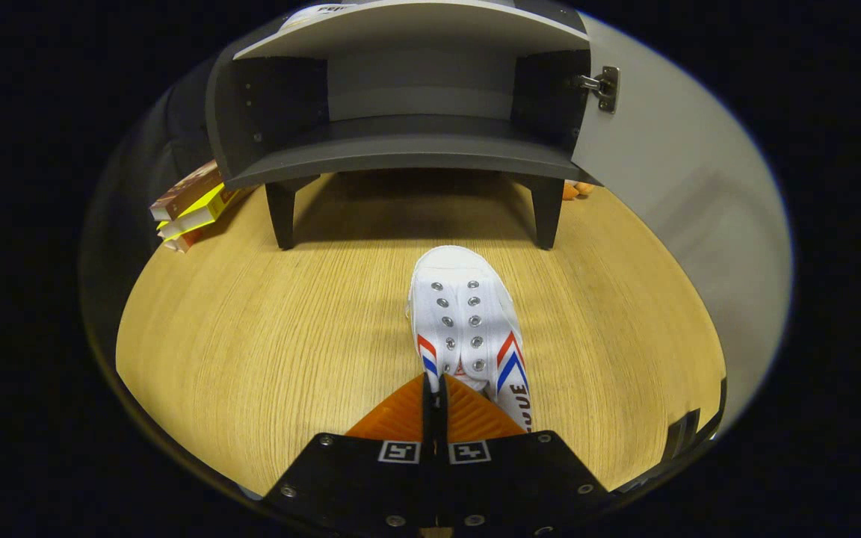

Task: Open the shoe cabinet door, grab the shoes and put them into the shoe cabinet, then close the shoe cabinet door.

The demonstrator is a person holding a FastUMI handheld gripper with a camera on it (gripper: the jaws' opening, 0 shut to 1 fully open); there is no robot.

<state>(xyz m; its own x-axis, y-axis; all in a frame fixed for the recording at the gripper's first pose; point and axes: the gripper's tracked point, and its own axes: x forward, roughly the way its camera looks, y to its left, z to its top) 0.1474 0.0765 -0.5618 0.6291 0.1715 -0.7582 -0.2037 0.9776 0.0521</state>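
While the gripper [434, 388] has its fingers pinched nearly together on the rear edge of one white shoe [464, 321], one open cabinet [400, 142] stands beyond.

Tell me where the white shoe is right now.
In the gripper view, the white shoe lies on the wooden table, toe toward the open shoe cabinet, its heel end at the closed gripper fingers.

Shoe [468, 321] heel hidden behind gripper [435, 388] fingers (whether they pinch shoe edge: can't tell). Cabinet [408, 149] top cut off. Boxes [187, 205] partly behind cabinet. Small orange thing [578, 190] by right leg too small to identify.
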